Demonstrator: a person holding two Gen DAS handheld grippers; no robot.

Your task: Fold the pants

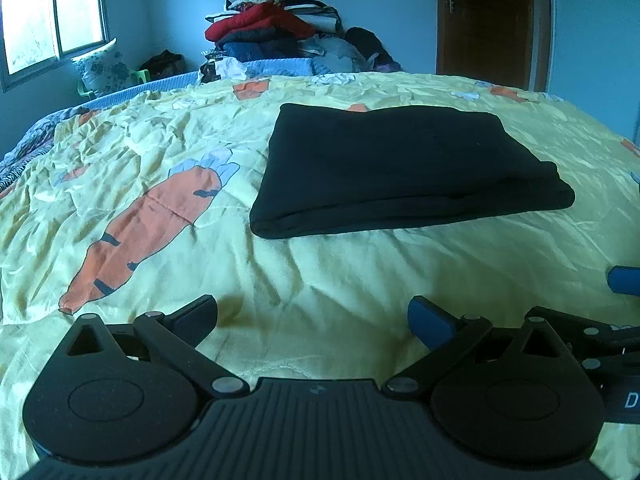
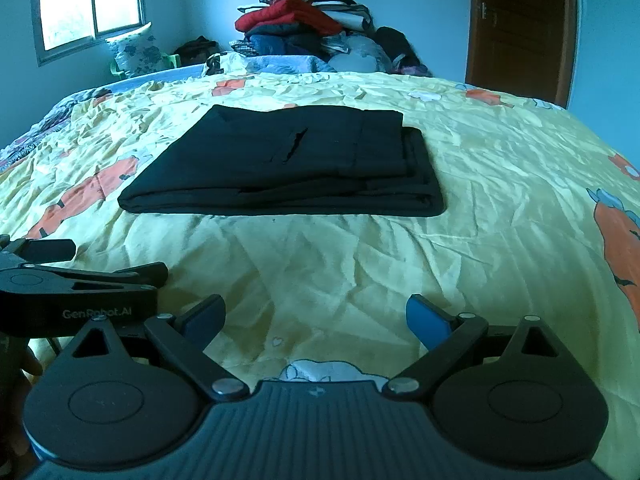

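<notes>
The black pants (image 1: pixel 400 168) lie folded into a flat rectangle on the bed (image 1: pixel 320 264), resting on a yellow bedspread printed with orange carrots (image 1: pixel 140 232). In the right wrist view the pants (image 2: pixel 288 164) show stacked layers along their right edge and a slit pocket on top; the fold nearest the camera runs straight across.

Both claws sit low over the bedspread, well short of the pants and touching nothing. The left claw (image 1: pixel 312 320) is released — its two fingers spread wide with only wrinkled yellow cloth between them. The right claw (image 2: pixel 316 316) is likewise released, fingers apart over bare bedspread. The left claw also shows in the right wrist view at the left edge (image 2: pixel 80 268), just beside the right one, and a blue finger pad of the right claw (image 1: pixel 624 280) peeks in at the right edge of the left wrist view.

Beyond the bed a tall pile of clothes (image 2: pixel 312 20) stands against the wall (red, blue and dark pieces, though the individual items are hard to tell apart at this distance). A window (image 2: pixel 92 0) is at the left — a brown door (image 2: pixel 520 28) at the right.
</notes>
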